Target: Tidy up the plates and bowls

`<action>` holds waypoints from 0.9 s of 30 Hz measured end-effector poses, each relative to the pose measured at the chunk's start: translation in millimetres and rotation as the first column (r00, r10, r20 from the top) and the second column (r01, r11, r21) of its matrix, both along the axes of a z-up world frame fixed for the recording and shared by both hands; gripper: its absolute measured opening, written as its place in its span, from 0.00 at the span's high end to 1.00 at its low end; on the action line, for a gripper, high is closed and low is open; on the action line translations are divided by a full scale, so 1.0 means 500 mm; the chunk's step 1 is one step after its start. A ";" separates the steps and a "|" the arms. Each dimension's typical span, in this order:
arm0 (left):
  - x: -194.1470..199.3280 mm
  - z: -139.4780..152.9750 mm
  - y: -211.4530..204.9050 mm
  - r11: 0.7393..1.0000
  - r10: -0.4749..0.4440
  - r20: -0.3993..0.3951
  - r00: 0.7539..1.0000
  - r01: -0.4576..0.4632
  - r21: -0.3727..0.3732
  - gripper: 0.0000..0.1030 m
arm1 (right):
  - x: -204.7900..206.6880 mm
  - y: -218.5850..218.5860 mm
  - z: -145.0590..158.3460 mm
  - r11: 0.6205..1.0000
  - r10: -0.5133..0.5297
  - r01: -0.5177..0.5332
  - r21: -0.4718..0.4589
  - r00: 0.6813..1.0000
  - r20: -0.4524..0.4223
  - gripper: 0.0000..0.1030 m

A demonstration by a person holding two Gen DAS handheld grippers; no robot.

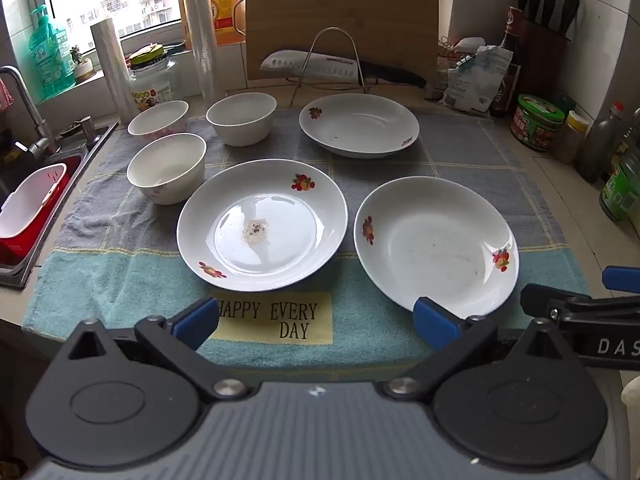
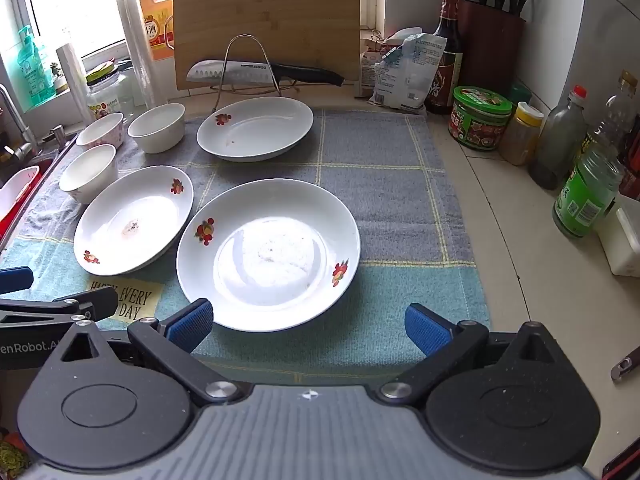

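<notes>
— Now, spread wide: left gripper [image 1: 316, 320], blue ribbed pads parted, nothing between, hovering at the near edge of the towel [image 1: 120, 280].

— And on the other side?

— Same with the right gripper [image 2: 308, 322]: wide apart, empty, low before the near right plate [image 2: 268, 252].

— Made of what, those dishes?

— Glossy white ceramic, round, shallow, with small red fruit prints on the rims. Near left plate [image 1: 262, 226] dirtied by a pale crumbly smear at its centre; far plate [image 1: 359, 125] sitting alone toward the back, just before a wire rack [image 1: 334, 60].

— Touching each other?

— Near pair just beside one another, rims close; contact hard to judge. Far plate well apart from both.

— Bowls?

— Three, deep and round, white, clustered at the back left of the towel: front bowl [image 1: 167, 168] just beside the near left plate, back left bowl [image 1: 159, 118] with a pink pattern outside, plain back bowl [image 1: 241, 118] next to it.

— Underneath?

— Soft woven cloth, grey and teal checks, yellow patch [image 1: 272, 318] lettered "HAPPY EVERY DAY". Behind, flat wooden cutting board [image 1: 342, 20] leaning upright, dimpled knife [image 1: 320, 66] resting across the rack.
</notes>
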State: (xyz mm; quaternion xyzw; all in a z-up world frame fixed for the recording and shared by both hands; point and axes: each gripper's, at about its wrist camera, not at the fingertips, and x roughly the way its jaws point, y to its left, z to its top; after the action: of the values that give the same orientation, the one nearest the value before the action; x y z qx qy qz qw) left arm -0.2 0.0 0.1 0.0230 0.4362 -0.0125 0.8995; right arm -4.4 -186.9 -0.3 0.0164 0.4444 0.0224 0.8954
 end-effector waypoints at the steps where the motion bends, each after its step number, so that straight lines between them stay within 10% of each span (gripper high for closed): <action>1: 0.001 0.000 0.000 1.000 0.002 -0.005 1.000 -0.002 -0.001 0.01 | 0.000 0.000 0.000 1.000 0.001 -0.001 0.002 1.000 -0.008 0.00; 27: -0.002 0.004 -0.001 1.000 -0.011 0.004 1.000 0.011 -0.008 0.01 | -0.011 0.005 0.006 1.000 0.007 -0.007 -0.007 1.000 0.014 0.00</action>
State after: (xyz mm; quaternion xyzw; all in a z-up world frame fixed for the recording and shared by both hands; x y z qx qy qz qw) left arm -1.4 -0.5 2.1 0.0221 0.4342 -0.0192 0.9004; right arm -9.7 -184.3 2.7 0.0117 0.4381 0.0240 0.8985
